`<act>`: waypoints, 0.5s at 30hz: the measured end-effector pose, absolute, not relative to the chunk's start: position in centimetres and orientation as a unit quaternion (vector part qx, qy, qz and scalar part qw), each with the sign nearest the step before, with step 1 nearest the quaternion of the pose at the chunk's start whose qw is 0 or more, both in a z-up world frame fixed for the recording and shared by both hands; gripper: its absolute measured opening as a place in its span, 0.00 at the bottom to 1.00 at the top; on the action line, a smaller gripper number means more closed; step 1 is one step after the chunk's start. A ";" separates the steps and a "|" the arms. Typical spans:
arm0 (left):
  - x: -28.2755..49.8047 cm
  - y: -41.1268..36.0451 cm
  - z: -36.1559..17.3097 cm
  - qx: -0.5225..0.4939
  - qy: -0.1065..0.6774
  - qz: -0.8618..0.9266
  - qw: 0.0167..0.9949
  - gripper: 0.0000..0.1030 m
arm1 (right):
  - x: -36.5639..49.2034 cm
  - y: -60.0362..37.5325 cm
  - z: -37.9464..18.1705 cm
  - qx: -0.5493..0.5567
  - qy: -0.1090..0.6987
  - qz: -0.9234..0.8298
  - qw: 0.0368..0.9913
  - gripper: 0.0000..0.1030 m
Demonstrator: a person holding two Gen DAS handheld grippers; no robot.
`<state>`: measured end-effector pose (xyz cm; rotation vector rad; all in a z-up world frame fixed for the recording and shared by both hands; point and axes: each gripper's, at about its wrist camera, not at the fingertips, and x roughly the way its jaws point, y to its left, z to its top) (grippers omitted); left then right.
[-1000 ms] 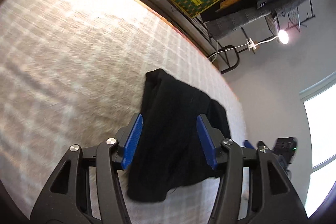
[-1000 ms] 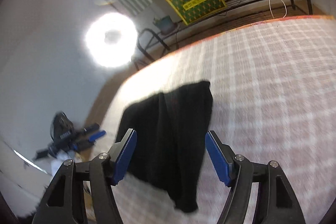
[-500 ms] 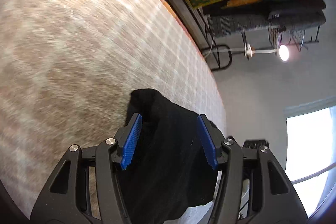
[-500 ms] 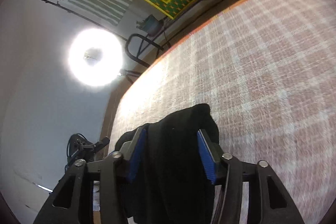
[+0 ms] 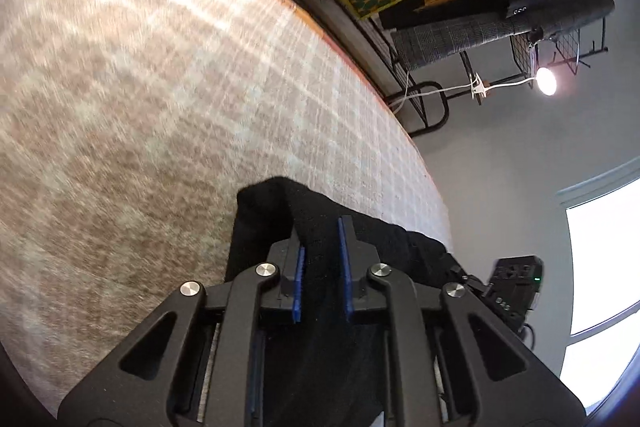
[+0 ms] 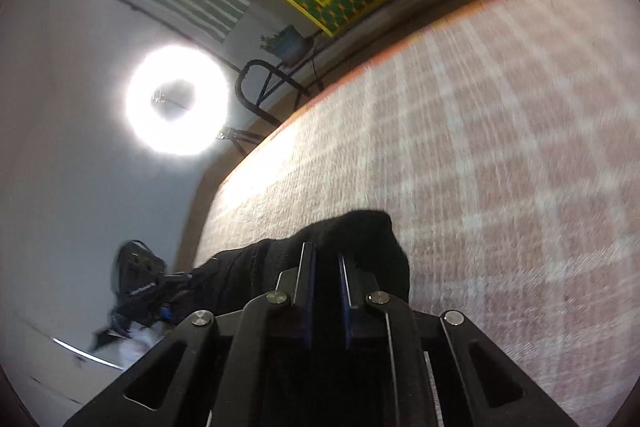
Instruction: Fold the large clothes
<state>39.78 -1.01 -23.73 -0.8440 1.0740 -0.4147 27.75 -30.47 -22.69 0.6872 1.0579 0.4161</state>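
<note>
In the left wrist view, the left claw (image 5: 322, 247) is closing its blue jaws on a soft black piece of clothing (image 5: 264, 227). The cloth is sitting right between the jaws, and they are pinching a raised fold of it. More of the black cloth is spreading out in front of the claw and off to its right side. It is lying on a big checked pink and white cloth-covered table (image 5: 160, 107), which is stretching far ahead of the claw and to its left.

In the right wrist view, the right claw (image 6: 326, 259) is closing its jaws too, and it is squeezing another bunched bit of the same black clothing (image 6: 372, 231). The cloth is poking out just ahead of the claw and trailing off to its left, toward the table edge.

I think the fold is just starting. Each claw may be gripping only a thin bit of cloth, so it might be slipping out on lifting. One claw may be grabbing too many layers, making a lumpy fold. The left part near the edge might be sliding off.
</note>
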 end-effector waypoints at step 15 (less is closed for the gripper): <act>36.0 -0.6 -20.1 -0.318 0.473 -0.149 0.808 0.13 | 26.3 -28.5 -18.9 0.223 0.481 0.170 0.830 0.19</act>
